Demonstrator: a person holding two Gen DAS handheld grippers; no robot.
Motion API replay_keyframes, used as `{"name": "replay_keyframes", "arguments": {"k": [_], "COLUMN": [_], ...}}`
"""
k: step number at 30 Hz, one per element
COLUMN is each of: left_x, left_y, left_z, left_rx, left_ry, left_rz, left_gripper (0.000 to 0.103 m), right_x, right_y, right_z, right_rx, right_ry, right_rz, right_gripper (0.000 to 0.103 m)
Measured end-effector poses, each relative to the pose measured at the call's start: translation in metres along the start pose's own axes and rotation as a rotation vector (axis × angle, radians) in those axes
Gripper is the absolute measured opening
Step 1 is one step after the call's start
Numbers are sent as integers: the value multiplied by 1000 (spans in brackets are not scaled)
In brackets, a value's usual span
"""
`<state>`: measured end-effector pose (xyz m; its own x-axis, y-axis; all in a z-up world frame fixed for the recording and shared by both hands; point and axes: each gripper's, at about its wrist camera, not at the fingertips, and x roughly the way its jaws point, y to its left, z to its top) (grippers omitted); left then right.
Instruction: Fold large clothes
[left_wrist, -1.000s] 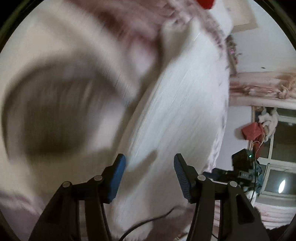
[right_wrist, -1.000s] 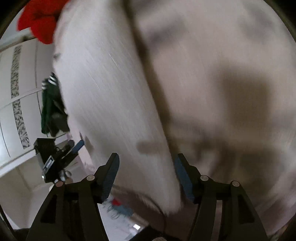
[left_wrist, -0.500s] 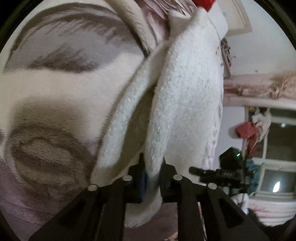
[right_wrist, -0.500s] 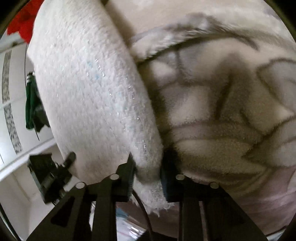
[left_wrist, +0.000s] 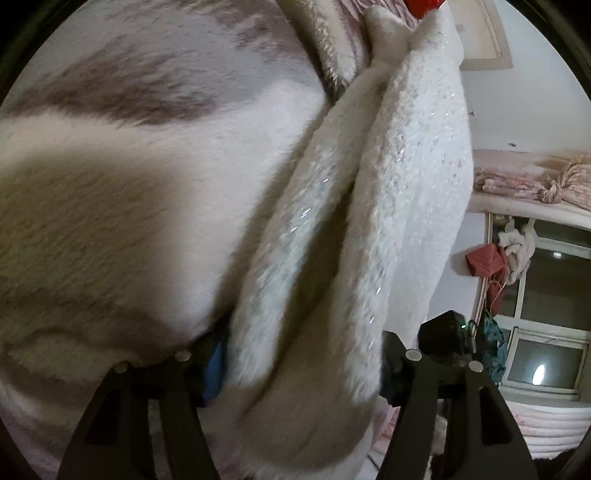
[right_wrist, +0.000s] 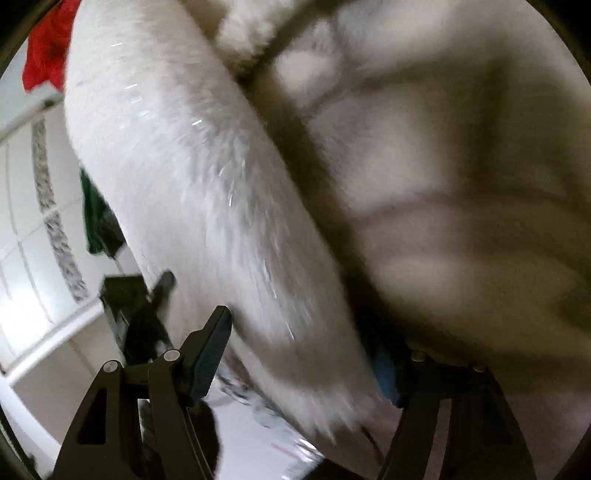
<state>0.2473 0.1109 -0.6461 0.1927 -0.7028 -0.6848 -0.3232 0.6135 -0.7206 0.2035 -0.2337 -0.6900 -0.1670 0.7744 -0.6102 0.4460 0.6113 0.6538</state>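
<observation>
A fluffy white sweater with glinting threads lies folded on a plush cream and grey-brown patterned blanket. My left gripper is open, its jaws wide apart with the sweater's folded edge lying between them. The sweater also fills the right wrist view, blurred. My right gripper is open too, with the sweater's hem between its fingers; its right finger is half hidden by fabric.
A red cloth lies beyond the sweater's far end. A window with hanging clothes and pink bedding are at the right. The other gripper's black body shows left, before a white wardrobe.
Both grippers were shut on the sweater's edge half a second ago and have now opened wide, letting it go. The sweater rests on the blanket between the fingers.
</observation>
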Motion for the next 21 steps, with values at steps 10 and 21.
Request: {"name": "replay_keyframes", "arguments": {"k": [10, 21], "left_x": [-37, -35], "left_y": [-29, 33], "left_z": [-58, -156], "left_rx": [0, -210], "left_ry": [-67, 118], "left_rz": [-59, -44], "left_gripper": [13, 22], "right_x": [-16, 7], "right_y": [31, -24], "right_z": [-59, -159], "right_rx": [26, 111], "right_ry": [-60, 141], "right_rz": [39, -72], "right_gripper": [20, 38]}}
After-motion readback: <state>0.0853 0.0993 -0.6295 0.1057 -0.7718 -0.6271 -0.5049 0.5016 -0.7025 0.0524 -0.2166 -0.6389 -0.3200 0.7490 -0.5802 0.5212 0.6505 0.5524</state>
